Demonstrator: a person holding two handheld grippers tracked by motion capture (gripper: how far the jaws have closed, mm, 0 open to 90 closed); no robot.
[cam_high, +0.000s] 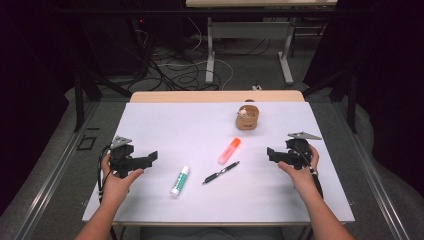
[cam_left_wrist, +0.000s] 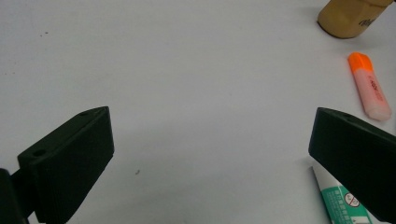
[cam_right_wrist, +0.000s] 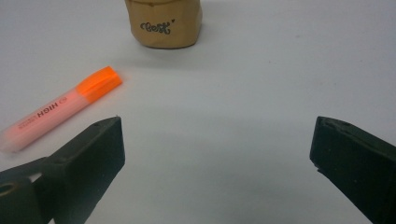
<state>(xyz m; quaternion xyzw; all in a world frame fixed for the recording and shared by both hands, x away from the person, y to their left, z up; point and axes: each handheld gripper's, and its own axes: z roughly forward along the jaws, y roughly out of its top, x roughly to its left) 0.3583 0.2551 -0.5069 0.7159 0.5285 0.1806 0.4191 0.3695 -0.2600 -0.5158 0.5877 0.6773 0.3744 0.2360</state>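
At lower left and right of the high view, the left gripper (cam_high: 150, 158) and right gripper (cam_high: 270, 152) are held wide open, empty, flanking highlighter (cam_high: 229, 150), pen (cam_high: 220, 172) and glue stick (cam_high: 180, 181); open white table (cam_high: 170, 125) is seen beyond.

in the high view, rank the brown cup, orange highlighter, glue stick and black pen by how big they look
1. brown cup, bulkiest
2. black pen, longest
3. glue stick and orange highlighter: look alike, not ranked
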